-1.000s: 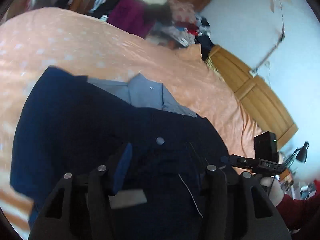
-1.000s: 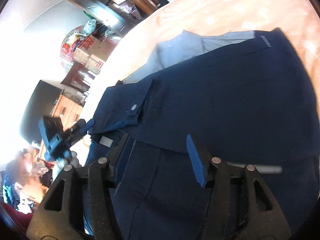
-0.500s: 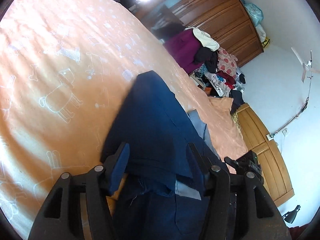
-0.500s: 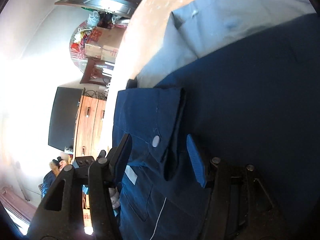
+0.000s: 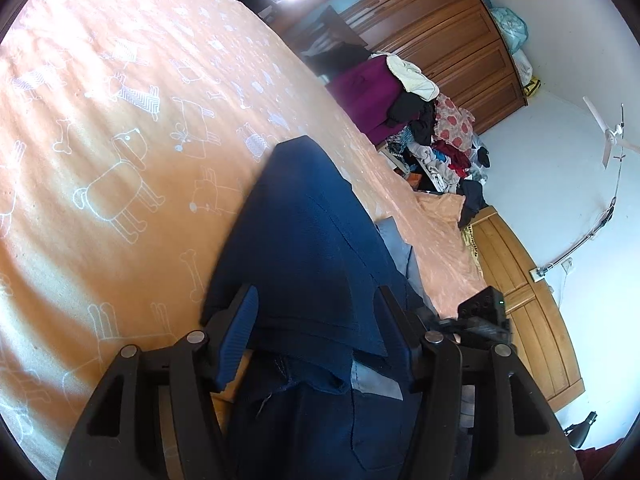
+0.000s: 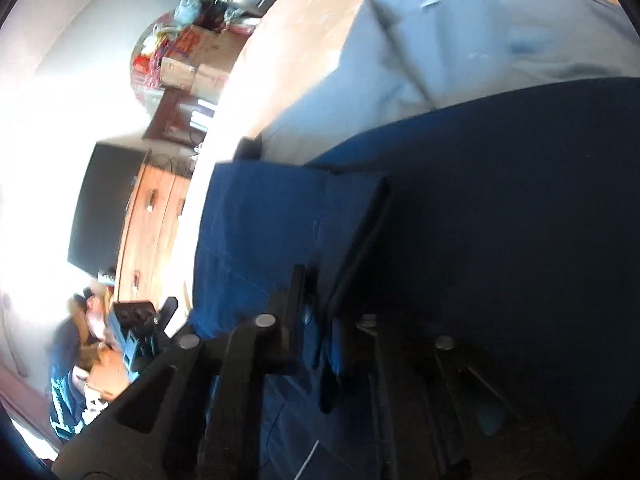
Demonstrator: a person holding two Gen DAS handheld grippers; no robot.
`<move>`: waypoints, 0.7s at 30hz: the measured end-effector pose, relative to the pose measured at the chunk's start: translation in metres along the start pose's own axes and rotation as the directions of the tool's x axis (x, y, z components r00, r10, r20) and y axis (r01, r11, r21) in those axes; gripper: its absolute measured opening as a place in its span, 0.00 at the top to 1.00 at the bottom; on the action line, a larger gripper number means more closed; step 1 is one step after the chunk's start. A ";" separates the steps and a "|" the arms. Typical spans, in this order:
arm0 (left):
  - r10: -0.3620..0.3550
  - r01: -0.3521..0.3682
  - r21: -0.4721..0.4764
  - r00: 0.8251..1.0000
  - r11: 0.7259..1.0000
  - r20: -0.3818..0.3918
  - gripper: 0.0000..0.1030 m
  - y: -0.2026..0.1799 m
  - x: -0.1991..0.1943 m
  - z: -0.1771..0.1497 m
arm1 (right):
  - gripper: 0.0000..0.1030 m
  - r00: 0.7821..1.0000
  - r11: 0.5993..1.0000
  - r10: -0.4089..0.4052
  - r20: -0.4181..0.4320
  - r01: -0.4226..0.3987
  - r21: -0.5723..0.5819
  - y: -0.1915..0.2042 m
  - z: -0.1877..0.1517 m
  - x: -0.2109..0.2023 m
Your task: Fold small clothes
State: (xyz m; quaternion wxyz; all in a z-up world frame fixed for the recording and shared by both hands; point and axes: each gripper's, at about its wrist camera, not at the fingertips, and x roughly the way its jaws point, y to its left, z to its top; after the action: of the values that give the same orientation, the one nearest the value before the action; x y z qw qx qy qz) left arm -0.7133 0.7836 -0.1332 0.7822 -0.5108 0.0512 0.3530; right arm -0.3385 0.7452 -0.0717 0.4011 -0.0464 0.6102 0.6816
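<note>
A small navy garment [image 5: 304, 240] lies on an orange bed sheet [image 5: 120, 120], partly over a light grey-blue garment [image 6: 480, 40]. My left gripper [image 5: 316, 320] is open and low over the navy cloth's near left edge, with a folded flap lying between its blue-padded fingers [image 5: 240, 320]. In the right wrist view my right gripper [image 6: 324, 328] is shut on a folded edge of the navy garment [image 6: 500, 220], and cloth bunches between the pads. Each gripper shows in the other's view: the right gripper [image 5: 484, 312], the left gripper [image 6: 136, 328].
The sheet, printed with white dogs and bones, spreads far to the left. Beyond the bed stand a dark wooden wardrobe [image 5: 440, 32], a heap of clothes [image 5: 420, 120] and a wooden board [image 5: 520, 300]. A black screen [image 6: 104, 208] stands on a wooden cabinet [image 6: 152, 232].
The right gripper's fingers have shut on the navy fold. The left gripper swung from above the garment to its left edge one second ago and has held there, open.
</note>
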 end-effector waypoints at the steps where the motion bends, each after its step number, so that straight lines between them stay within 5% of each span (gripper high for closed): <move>1: -0.001 0.001 0.000 1.000 1.000 0.004 0.40 -0.001 -0.001 0.000 | 0.95 1.000 1.000 0.014 0.028 -0.014 -0.004 0.002 -0.001 -0.011; 6: 0.008 -0.011 0.035 0.997 0.999 0.077 0.33 -0.008 -0.013 -0.002 | 0.98 0.985 0.998 0.030 0.171 -0.022 -0.050 0.015 -0.008 -0.094; 11: 0.048 -0.050 0.040 0.998 0.998 0.043 0.33 -0.013 -0.007 0.001 | 0.97 0.963 1.000 -0.010 0.270 0.017 -0.023 0.000 -0.021 -0.169; 15: 0.097 -0.101 0.233 0.995 0.967 0.029 0.33 -0.060 -0.002 0.006 | 0.97 0.963 0.999 -0.049 0.267 0.047 0.015 -0.020 -0.027 -0.180; 17: 0.095 -0.079 0.293 0.995 0.953 -0.039 0.33 -0.077 0.015 0.004 | 0.97 0.965 0.998 -0.062 0.256 0.056 0.029 -0.026 -0.028 -0.174; 19: 0.180 -0.119 0.379 0.975 0.918 -0.129 0.33 -0.085 0.045 -0.004 | 0.97 0.964 0.997 -0.081 0.255 0.072 0.041 -0.032 -0.031 -0.176; 21: 0.263 -0.188 0.365 0.950 0.912 -0.169 0.38 -0.072 0.062 -0.004 | 0.97 0.958 0.995 -0.099 0.270 0.086 0.057 -0.042 -0.035 -0.187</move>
State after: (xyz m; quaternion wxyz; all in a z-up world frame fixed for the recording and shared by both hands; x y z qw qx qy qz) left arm -0.6220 0.7949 -0.1076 0.8030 -0.3916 0.2554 0.3696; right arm -0.2021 0.6199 -0.0111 0.5134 0.0281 0.5616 0.6482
